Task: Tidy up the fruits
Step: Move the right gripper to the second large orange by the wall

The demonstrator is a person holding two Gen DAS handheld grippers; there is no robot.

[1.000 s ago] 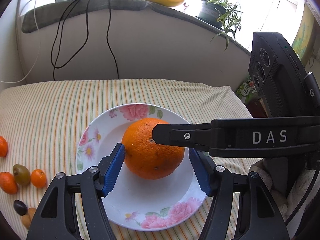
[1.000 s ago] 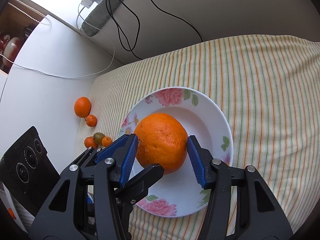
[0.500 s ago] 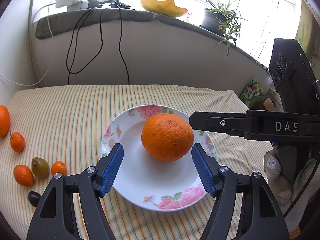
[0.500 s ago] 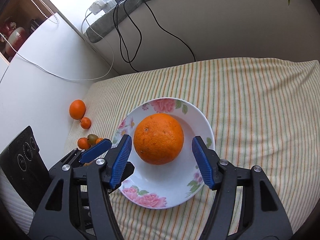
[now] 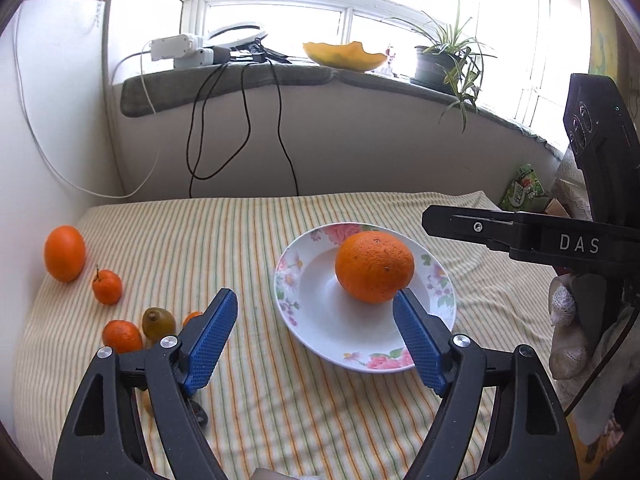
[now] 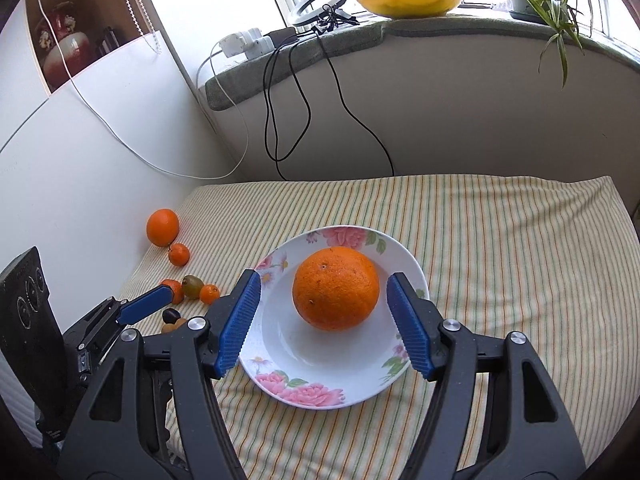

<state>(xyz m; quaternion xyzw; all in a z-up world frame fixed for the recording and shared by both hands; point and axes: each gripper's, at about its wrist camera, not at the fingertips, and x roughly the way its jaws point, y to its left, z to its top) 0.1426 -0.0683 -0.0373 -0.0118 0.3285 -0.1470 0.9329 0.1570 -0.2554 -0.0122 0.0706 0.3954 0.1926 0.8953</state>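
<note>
left claw (image 5: 314, 338) standing wide with jaws opening, nothing between the blue pads, touching nothing; right claw (image 6: 324, 322) also apart, clamped on nothing, pads either side of the big orange (image 6: 335, 288) but clear of its skin; seen from the left wrist as a black arm reaching in from the right above the plate's far edge; big orange lying loose in the flowered plate (image 6: 400, 376), a little toward the far side of the bowl; plate resting on the striped cloth (image 6: 500, 260), roughly mid-table; plenty of bare cloth to the right of the plate and behind it up to the wall; cloth's left edge running close against the white panel (image 6: 80, 140), little room there; crowded on that left side: a second orange (image 5: 65, 253) near the far left corner, a small tangerine (image 5: 107, 287) just beside it, then nearer a cluster of another tangerine (image 5: 122, 336), a green-brown fruit (image 5: 158, 323) and a small orange one half hidden behind the left pad; dark small fruits by the left claw's finger in the right wrist view, kind unclear; black cables (image 6: 280, 120) hanging down the back wall from the sill, potted plant (image 5: 444, 62) and yellow bowl (image 5: 344, 56) up on the sill, well apart from the table.
</note>
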